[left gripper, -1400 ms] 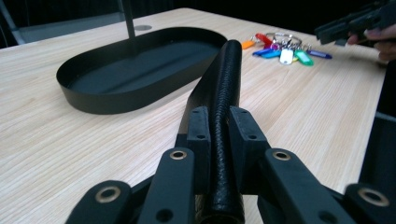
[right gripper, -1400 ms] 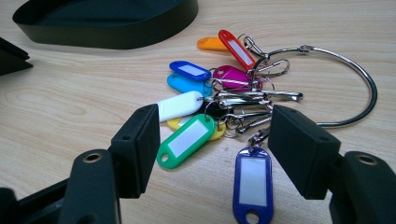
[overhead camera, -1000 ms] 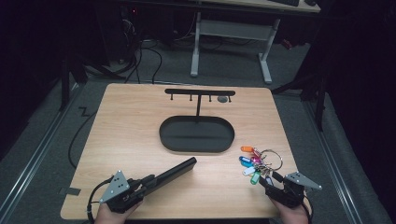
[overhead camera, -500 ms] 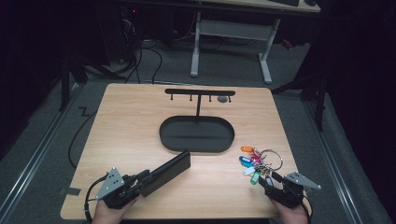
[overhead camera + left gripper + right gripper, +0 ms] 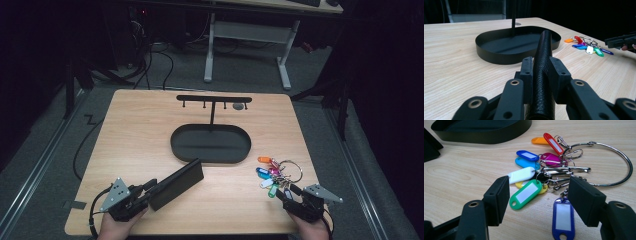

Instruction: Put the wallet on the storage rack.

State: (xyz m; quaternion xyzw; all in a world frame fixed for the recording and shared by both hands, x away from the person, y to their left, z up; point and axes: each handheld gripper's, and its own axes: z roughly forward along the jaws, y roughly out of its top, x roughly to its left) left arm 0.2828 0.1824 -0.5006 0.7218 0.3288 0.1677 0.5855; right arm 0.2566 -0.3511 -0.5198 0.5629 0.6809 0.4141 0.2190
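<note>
A black leather wallet [image 5: 177, 183] stands on its long edge between the jaws of my left gripper [image 5: 150, 189] at the table's near left. Its far end reaches almost to the rim of the black oval tray [image 5: 210, 158]. In the left gripper view both pads touch the sides of the wallet [image 5: 543, 50], though the jaws of the left gripper [image 5: 541, 68] have just been opening. My right gripper [image 5: 283, 193] rests open at the near right. A bunch of coloured key tags [image 5: 544, 170] on a metal ring lies just beyond the right gripper [image 5: 540, 200], whose pads touch nothing.
A black T-shaped stand with small hooks [image 5: 214, 98] rises from the back of the tray. The key bunch [image 5: 276, 172] lies to the right of the tray. Bare wood lies at the left and the far corners. The floor around the table is dark, with cables and desk legs.
The left gripper has shifted a little to the left with the wallet, and the wallet now shows more of its broad side. The right gripper and the keys have not moved.
</note>
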